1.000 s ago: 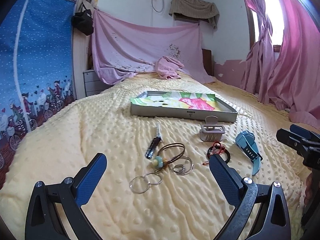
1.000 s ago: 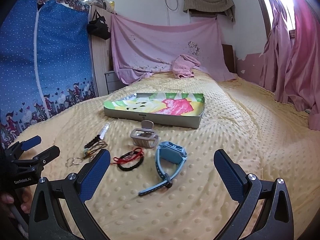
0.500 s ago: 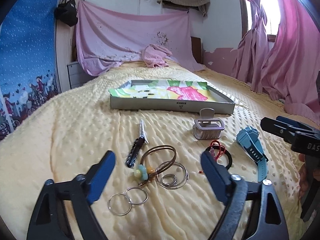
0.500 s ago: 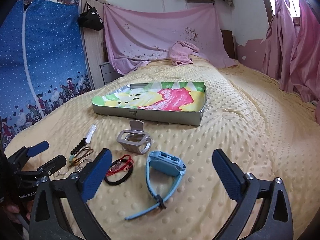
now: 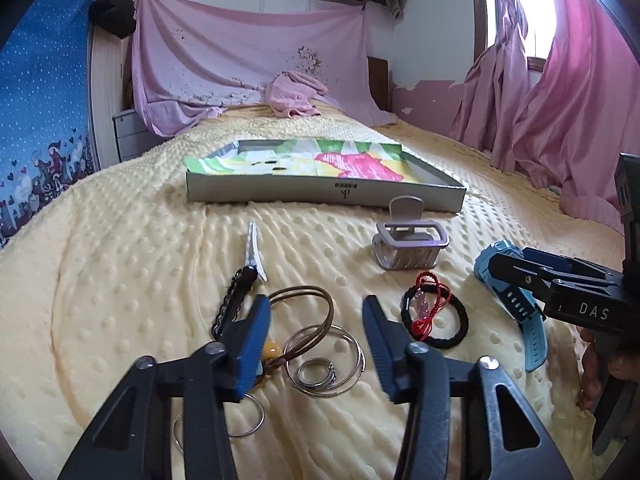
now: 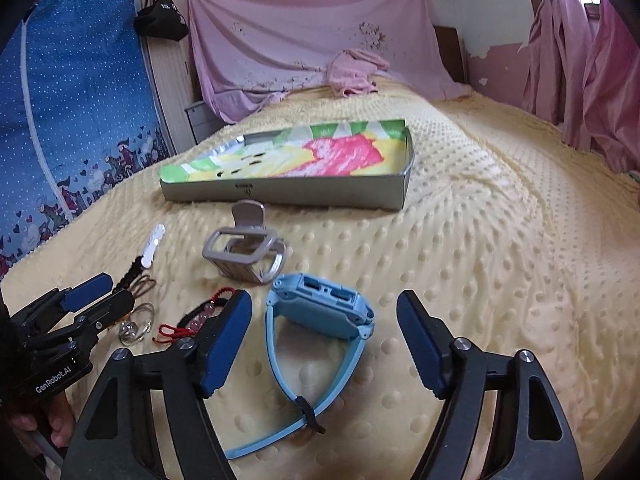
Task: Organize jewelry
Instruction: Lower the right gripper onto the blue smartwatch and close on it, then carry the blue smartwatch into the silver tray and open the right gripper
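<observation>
On the yellow dotted blanket, my left gripper [image 5: 316, 308] hangs low over a brown cord bracelet [image 5: 308, 300] with beads and a pair of silver rings [image 5: 328, 360]. Its jaws are closing with these between them, pads clear of them. My right gripper [image 6: 323, 300] straddles a light blue watch [image 6: 320, 312]. Its jaws are closing too, and the blue pads stand apart from the watch case. A black hair tie with red cord [image 5: 436, 316], a grey claw clip [image 5: 408, 248] and a silver hair clip [image 5: 252, 248] lie nearby. A shallow grey tray [image 5: 328, 194] with a colourful lining sits behind them.
Two more thin rings [image 5: 248, 420] lie under my left gripper's frame. A pink cloth [image 5: 296, 92] lies at the far end of the bed, pink curtains [image 5: 560, 120] hang on the right and a blue patterned cover [image 6: 72, 120] on the left. A hand [image 5: 592, 360] holds the right gripper.
Both grippers came forward and down toward the jewelry, and both pairs of jaws narrowed. The rings and cord now lie between the left fingers, the watch between the right ones.
</observation>
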`<state>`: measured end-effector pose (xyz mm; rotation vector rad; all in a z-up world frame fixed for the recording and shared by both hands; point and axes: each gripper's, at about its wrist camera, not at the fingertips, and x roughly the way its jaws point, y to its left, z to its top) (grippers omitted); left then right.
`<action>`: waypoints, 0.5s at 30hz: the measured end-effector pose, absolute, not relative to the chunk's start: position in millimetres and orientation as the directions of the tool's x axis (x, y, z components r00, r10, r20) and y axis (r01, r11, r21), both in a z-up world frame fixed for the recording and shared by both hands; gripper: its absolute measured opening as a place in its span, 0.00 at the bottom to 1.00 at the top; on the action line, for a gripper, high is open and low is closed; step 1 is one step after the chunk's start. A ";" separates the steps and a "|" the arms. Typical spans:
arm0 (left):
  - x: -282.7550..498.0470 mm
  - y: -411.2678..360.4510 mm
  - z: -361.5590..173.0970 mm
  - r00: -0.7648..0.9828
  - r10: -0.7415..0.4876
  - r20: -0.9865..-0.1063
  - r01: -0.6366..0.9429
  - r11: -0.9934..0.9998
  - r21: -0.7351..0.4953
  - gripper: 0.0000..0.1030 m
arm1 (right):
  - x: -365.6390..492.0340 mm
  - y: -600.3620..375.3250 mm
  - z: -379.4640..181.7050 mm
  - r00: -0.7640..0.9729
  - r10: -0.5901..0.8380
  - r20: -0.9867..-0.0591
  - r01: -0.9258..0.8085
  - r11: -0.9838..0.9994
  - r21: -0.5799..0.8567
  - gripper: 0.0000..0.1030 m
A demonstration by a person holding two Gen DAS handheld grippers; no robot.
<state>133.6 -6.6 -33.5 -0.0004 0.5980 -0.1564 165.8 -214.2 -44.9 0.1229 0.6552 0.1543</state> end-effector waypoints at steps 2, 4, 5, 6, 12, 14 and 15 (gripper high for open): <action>136.6 -5.0 -35.9 0.805 -0.154 -0.573 0.146 0.987 -0.060 0.30 | 167.6 -214.8 -47.6 0.777 0.185 -0.602 -0.101 0.980 0.171 0.65; 138.7 -4.1 -37.3 0.798 -0.159 -0.581 0.147 0.987 -0.069 0.26 | 169.1 -216.1 -50.9 0.770 0.188 -0.610 -0.095 0.979 0.182 0.65; 139.0 -3.8 -37.7 0.796 -0.162 -0.583 0.148 0.986 -0.072 0.24 | 170.3 -217.4 -52.5 0.767 0.190 -0.613 -0.092 0.978 0.188 0.64; 138.8 -4.0 -37.7 0.794 -0.167 -0.584 0.153 0.985 -0.075 0.22 | 171.3 -217.4 -54.2 0.762 0.193 -0.618 -0.089 0.977 0.195 0.64; 141.4 -9.9 -40.6 0.775 -0.177 -0.607 0.179 0.982 -0.058 0.20 | 173.0 -219.0 -61.3 0.743 0.216 -0.633 -0.099 0.971 0.216 0.59; 143.4 -10.3 -41.7 0.767 -0.177 -0.616 0.179 0.982 -0.058 0.09 | 173.9 -219.1 -62.8 0.738 0.227 -0.636 -0.105 0.969 0.224 0.53; 143.7 -9.8 -42.0 0.765 -0.180 -0.618 0.181 0.982 -0.061 0.08 | 173.9 -218.7 -63.0 0.737 0.230 -0.635 -0.109 0.968 0.225 0.51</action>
